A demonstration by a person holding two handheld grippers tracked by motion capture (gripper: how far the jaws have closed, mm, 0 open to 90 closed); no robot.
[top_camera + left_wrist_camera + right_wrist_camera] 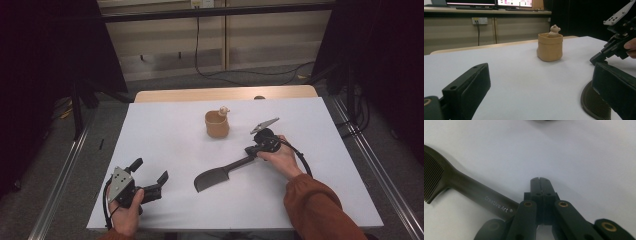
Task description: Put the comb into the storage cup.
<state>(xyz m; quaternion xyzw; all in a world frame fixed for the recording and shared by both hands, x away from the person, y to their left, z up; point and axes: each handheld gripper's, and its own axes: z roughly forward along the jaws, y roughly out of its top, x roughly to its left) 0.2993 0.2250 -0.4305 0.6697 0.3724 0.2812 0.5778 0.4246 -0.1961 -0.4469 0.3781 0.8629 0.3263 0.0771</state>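
High view shows the comb (216,175) lying flat at the lower centre of the white table (165,135); the right gripper (250,150) rests beside its handle end with jaws fully closed on nothing, so the comb is not yet grasped. Left gripper (150,176), at the lower left, has its jaws wide apart and empty; the tan pot (217,125) stands apart, above the comb, and picking up and moving the comb seem still to be done.

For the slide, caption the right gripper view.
Shut right claw over the white table, beside the dark comb, nothing between its jaws.
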